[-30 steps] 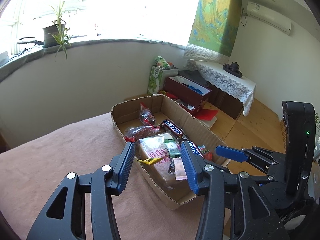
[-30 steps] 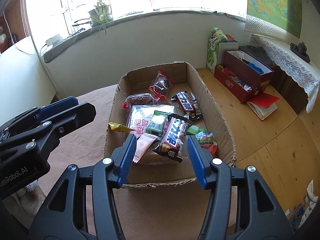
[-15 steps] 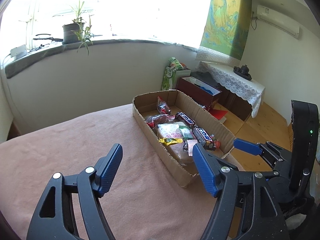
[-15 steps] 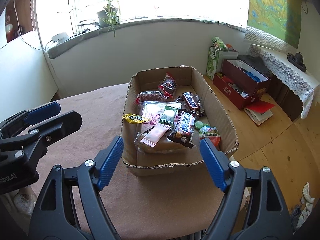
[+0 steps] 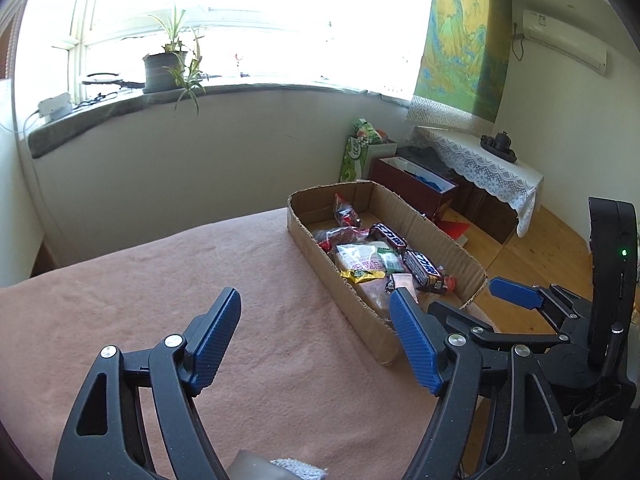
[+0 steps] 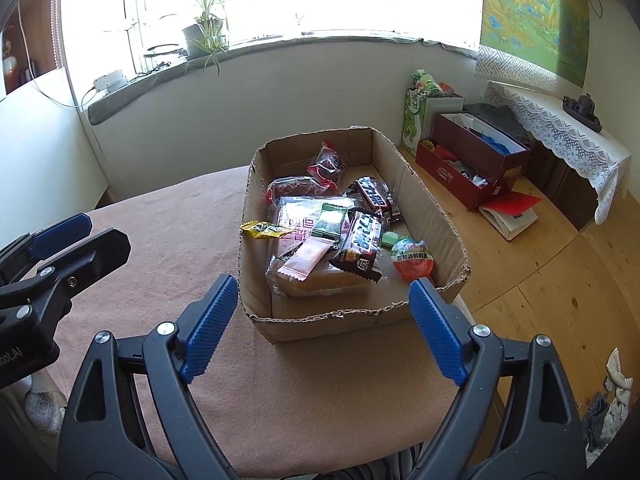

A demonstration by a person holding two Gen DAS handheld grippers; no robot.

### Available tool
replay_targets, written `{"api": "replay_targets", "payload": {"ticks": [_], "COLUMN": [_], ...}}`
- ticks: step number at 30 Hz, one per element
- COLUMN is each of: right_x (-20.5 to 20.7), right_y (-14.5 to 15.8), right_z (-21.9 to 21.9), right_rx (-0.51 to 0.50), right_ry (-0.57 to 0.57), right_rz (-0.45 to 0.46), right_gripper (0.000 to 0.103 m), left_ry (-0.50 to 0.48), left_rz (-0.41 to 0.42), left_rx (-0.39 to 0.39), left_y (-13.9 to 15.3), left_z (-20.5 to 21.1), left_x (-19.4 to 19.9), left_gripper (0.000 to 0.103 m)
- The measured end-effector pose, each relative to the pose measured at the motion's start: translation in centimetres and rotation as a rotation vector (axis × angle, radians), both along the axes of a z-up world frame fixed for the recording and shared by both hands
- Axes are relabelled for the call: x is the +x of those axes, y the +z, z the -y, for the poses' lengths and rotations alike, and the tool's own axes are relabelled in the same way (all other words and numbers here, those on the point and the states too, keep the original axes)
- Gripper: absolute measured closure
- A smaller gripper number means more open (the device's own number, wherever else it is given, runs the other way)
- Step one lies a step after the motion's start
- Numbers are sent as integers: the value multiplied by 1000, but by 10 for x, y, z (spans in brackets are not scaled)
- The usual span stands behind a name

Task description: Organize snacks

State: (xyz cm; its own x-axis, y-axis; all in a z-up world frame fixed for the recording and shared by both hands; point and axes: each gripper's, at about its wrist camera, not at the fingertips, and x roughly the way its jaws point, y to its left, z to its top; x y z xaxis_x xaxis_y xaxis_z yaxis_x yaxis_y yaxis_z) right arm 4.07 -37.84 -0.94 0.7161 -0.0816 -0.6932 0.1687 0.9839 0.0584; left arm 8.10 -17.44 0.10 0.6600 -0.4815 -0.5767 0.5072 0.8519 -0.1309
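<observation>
Snacks [image 6: 332, 236] lie piled in a cardboard box [image 6: 436, 216] at the centre of the right wrist frame, on a pink tablecloth [image 6: 168, 236]. Below it the right gripper [image 6: 320, 320] spreads its jaws, opening, nothing between them. The left gripper [image 5: 316, 332], lower centre of its frame, likewise opens empty.

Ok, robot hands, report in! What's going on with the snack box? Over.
Left gripper and right gripper both opening, nothing between the jaws. Snacks piled in the cardboard box on the pink cloth. Nothing in the way.
</observation>
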Motion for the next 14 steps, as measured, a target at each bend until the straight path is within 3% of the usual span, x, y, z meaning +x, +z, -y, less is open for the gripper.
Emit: {"api": "replay_targets", "payload": {"ticks": [14], "right_x": [2], "right_y": [0], "right_z": [-6], "right_rx": [-10], "right_ry": [5], "right_rz": [-11], "right_gripper": [13], "left_ry": [-7], "left_rz": [13], "left_rx": [-2], "left_y": [2], "left_z": [-3], "left_x": [-3], "left_gripper": [26]}}
